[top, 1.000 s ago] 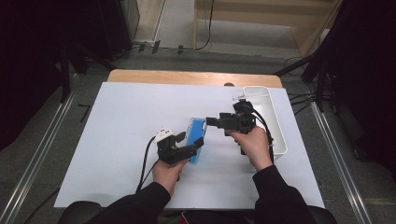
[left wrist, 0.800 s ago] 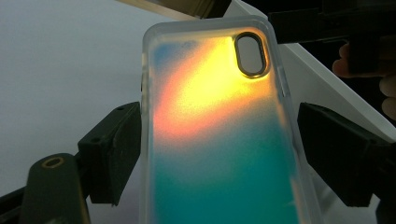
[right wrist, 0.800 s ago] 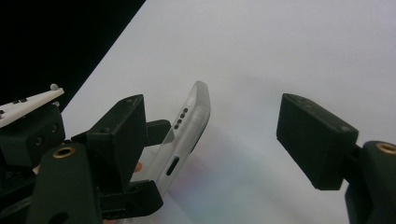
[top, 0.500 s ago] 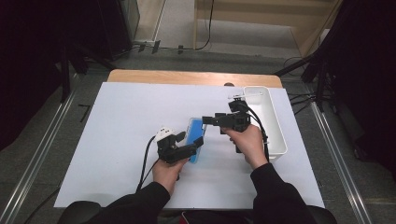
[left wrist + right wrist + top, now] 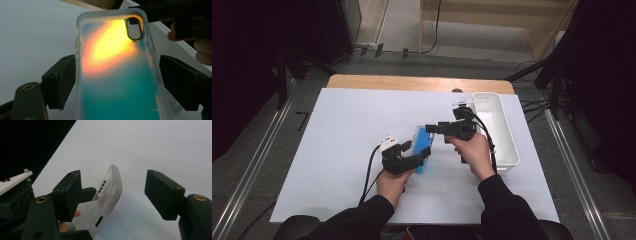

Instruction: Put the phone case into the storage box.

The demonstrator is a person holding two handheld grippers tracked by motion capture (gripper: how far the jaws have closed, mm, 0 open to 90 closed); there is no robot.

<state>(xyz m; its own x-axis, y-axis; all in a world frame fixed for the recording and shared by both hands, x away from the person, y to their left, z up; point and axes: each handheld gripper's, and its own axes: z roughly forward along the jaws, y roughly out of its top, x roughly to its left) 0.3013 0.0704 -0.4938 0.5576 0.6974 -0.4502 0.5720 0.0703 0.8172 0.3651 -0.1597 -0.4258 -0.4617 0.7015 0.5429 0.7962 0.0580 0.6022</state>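
— While the left gripper (image 5: 419, 159) clamps it by its long sides, where does the phone case (image 5: 424, 148) sit?
— Near the middle of the white tabletop (image 5: 337, 130), tilted up off the surface. In the left gripper view the case (image 5: 117, 72) stands between the two black pads, which press on its clear edges; its back runs from yellow-orange near the camera cutout to teal lower down.

— And the right gripper (image 5: 430, 128)?
— It comes in from the right, level, with its tips at the far end of the case. Its jaws have just been closing, yet in the right gripper view they stand apart: the translucent end of the case (image 5: 106, 202), with its port slot and row of small holes, lies between them. One pad is just beside the case, whether touching I cannot tell; the other is well apart from it.

— Anything else nearby?
— A white rectangular bin (image 5: 502, 127) stands at the right edge of the tabletop, just behind the right hand (image 5: 473, 151). The left hand (image 5: 391, 184) holds its gripper low, near the front edge, cable trailing back.
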